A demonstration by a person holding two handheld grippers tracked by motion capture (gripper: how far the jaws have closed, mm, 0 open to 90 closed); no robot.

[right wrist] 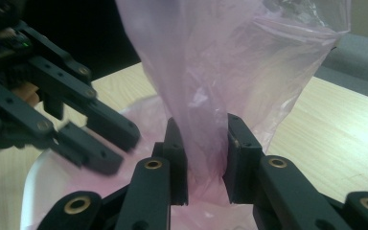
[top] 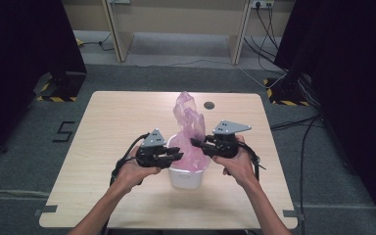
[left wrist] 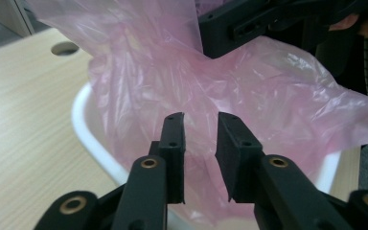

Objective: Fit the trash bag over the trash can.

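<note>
A thin pink plastic bag stands up out of a small white bin at the middle of the wooden table. My right gripper comes in from the right at the bin's rim. In its own view, the right gripper is shut on a bunched fold of the bag. My left gripper lies level at the bin's left rim. In the left gripper view its jaws stand a little apart over the bin's rim, with bag film showing in the gap, not pinched.
A round cable hole sits in the table behind the bag. Dark curtains flank the table, and cables run over the grey floor at the right. A wooden desk frame stands at the back. Bare tabletop lies left and right of the bin.
</note>
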